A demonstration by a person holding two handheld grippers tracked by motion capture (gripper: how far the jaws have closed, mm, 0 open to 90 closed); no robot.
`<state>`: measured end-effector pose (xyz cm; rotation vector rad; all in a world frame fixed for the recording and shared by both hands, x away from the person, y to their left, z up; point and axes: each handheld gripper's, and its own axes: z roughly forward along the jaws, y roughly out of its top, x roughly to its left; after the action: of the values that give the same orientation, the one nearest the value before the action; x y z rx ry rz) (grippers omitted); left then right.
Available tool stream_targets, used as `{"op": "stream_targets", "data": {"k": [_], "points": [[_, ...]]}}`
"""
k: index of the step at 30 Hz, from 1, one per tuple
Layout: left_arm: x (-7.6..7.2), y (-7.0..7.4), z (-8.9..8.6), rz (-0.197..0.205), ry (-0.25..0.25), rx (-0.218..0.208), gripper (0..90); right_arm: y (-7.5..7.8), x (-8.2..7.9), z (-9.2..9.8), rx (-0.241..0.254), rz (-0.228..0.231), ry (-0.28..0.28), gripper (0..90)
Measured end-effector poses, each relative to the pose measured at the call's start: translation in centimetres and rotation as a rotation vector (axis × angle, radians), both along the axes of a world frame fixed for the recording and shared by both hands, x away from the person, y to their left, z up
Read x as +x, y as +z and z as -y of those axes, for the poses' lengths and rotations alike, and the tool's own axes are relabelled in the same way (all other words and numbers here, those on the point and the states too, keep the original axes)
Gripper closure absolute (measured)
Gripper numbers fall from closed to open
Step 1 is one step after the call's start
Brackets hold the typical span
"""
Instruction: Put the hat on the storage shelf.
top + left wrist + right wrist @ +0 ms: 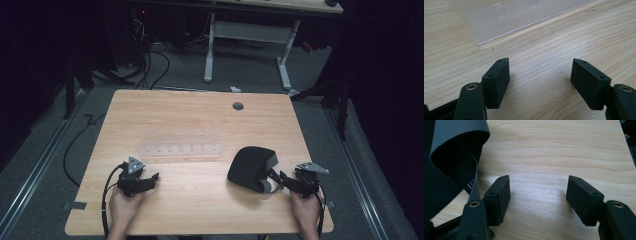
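1. From the high view I saw a light wooden tabletop [200,115] on a grey floor; a round cable hole [238,106] sat near its far edge.
2. My left gripper [150,178] rested on the near left part of the tabletop, held by the left hand [122,205]; its grey three-cornered plate [134,165] faced up and its cable [106,200] looped off toward the near edge.
3. In the left gripper view its fingers [496,82] stood wide apart with bare wood between them; nothing was held.
4. A clear plastic rack [181,143] with rows of small holes lay flat at mid-table, just beyond the left gripper; in the left gripper view its near corner [506,17] lay ahead of the fingers, apart from them.
5. My right gripper [280,177] rested at the near right, held by the right hand [306,210].
6. In the right gripper view its fingers [499,198] were also spread wide over bare wood, gripping nothing.
7. A black fabric item with a grey strap [250,167] lay on the tabletop right of centre, just beside the right gripper; I could not tell what it was.
8. In the right gripper view the strap [456,157] curled up at the left, close beside the left-hand finger; whether it touched, I could not tell.
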<state>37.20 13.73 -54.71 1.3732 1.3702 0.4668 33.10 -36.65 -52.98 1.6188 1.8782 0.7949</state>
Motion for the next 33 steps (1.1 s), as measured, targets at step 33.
{"op": "stream_targets", "data": {"k": [33], "points": [[0.0,0.0,0.0,-0.001,0.002,0.0,31.4,1.2,-0.1,0.6,0.054,-0.004,0.011,41.3]]}}
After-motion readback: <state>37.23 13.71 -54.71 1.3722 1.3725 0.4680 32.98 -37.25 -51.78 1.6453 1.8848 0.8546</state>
